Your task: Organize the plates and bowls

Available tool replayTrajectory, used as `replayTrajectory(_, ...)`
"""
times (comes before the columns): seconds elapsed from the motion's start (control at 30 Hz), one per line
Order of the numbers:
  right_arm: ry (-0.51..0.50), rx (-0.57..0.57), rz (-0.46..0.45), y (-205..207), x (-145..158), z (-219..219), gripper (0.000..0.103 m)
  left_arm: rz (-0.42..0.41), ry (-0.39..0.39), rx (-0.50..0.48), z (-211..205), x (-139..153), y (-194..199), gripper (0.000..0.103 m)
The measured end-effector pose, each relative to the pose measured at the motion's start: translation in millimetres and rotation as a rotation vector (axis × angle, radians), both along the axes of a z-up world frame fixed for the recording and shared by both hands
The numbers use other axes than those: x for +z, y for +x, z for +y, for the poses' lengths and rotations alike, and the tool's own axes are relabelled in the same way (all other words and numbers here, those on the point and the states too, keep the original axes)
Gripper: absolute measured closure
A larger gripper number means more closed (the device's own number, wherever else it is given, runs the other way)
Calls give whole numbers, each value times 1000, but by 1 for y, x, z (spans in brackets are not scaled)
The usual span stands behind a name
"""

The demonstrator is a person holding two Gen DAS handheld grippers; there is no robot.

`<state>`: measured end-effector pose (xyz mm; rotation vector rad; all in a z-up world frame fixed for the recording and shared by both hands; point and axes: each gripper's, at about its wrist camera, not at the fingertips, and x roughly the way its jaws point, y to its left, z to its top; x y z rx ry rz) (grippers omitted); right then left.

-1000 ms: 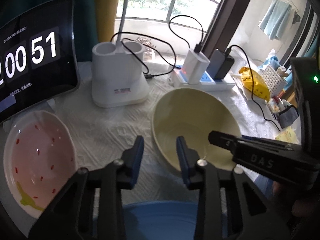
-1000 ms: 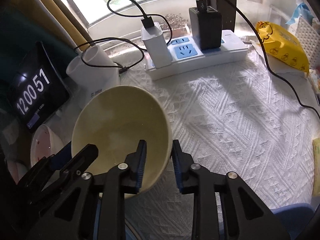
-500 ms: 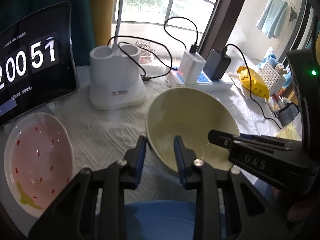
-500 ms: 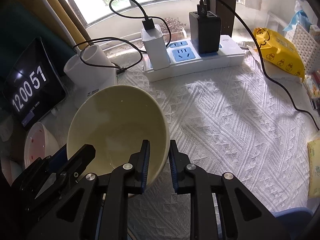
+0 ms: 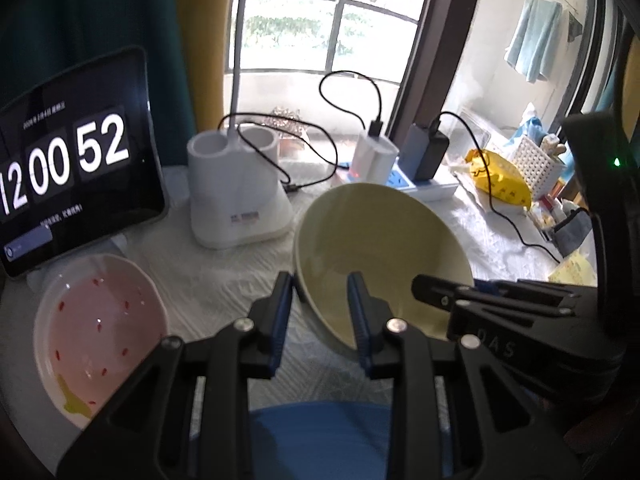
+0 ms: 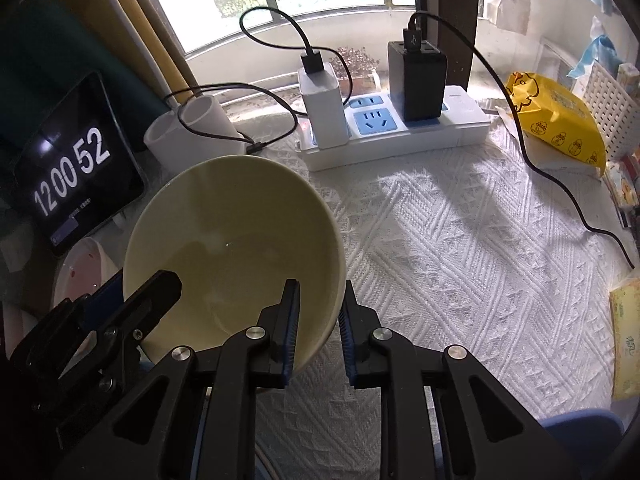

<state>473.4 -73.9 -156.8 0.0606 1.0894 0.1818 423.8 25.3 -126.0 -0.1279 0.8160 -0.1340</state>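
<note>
Both on yellow bowl [image 6: 236, 248], tilted, lifted off white cloth [image 6: 460, 248]. Right gripper [image 6: 318, 320] clamped on near rim; left gripper [image 5: 320, 312] straddling opposite rim, contact unclear. Pink plate [image 5: 96, 336] left.

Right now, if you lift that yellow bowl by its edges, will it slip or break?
The yellow bowl looks glossy and hard, so it could slip. Both tongs, right and left, straddle its rim at opposite edges, which should steady it. It looks like ceramic, so it would probably stay stiff but chip or crack if dropped.
</note>
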Motion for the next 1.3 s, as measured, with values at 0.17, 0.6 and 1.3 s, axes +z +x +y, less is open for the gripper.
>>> replayTrajectory(0.17,-6,-1,-43,-8,13,-3,83,-20,3,-3,-4,7,-7,74)
replayTrajectory(0.6,23,1,-88,-29,40,-6,83,-83,6,10,-6,35,-30,74)
replayTrajectory(1.3,31,-24,-176,-78,88,-27,83,-161,-6,-22,-29,74,-77,74)
